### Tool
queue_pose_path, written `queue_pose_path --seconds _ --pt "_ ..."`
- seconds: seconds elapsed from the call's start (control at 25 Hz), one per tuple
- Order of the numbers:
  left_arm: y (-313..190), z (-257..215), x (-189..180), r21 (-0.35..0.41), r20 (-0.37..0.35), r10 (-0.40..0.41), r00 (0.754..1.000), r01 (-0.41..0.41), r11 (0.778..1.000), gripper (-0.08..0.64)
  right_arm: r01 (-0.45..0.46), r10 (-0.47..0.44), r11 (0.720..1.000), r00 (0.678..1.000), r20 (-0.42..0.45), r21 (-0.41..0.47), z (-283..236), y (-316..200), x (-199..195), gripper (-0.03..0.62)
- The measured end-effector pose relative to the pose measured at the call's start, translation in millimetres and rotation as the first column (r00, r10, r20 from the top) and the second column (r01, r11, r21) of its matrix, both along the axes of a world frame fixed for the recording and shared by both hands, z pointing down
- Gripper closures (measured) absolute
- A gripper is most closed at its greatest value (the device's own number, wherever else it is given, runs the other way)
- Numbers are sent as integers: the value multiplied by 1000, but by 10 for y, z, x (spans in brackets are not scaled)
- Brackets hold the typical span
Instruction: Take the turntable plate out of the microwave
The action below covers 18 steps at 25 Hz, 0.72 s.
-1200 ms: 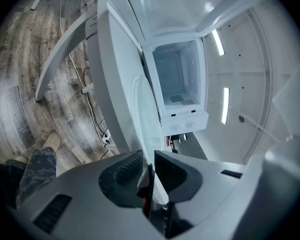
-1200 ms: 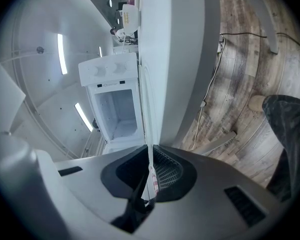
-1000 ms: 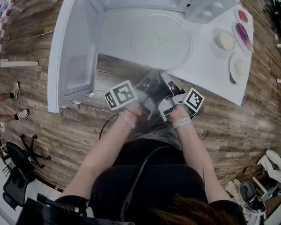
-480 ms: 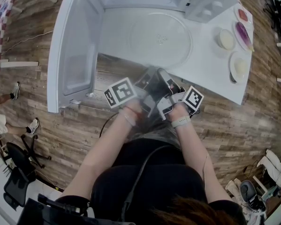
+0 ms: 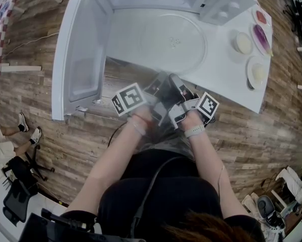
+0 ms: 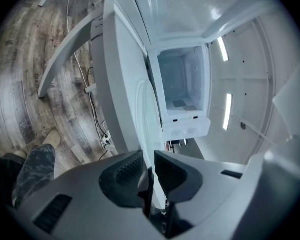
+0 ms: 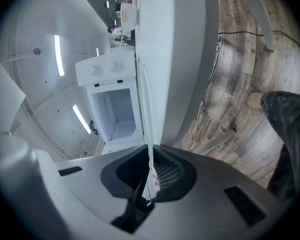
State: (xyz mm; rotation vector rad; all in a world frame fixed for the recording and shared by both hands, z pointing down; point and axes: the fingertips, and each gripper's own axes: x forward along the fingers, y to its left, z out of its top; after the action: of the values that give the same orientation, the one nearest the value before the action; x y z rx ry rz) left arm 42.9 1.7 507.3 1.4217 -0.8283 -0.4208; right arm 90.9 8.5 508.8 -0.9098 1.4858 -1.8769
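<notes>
Glass turntable plate, rim apparently pinched by left gripper, right gripper

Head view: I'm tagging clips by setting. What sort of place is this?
Probably a workroom or lab mock-up, not a home kitchen: a white microwave stands on a white table, on wood-plank floor, with a black office chair nearby.

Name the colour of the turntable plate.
The turntable plate is clear, colourless glass; the head view shows it best.
</notes>
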Motion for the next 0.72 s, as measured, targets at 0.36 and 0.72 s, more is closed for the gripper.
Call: queue_pose_path --seconds 0.36,0.72 --pt "41 14 -35 -8 -22 -17 1000 17 1000 499 14 -14 999 1000 13 34 -6 15 -6 546" --pt "177 36 -13 15 65 49 997 -50 999 499 86 -83 994 995 -56 64 -3 125 -64 546"
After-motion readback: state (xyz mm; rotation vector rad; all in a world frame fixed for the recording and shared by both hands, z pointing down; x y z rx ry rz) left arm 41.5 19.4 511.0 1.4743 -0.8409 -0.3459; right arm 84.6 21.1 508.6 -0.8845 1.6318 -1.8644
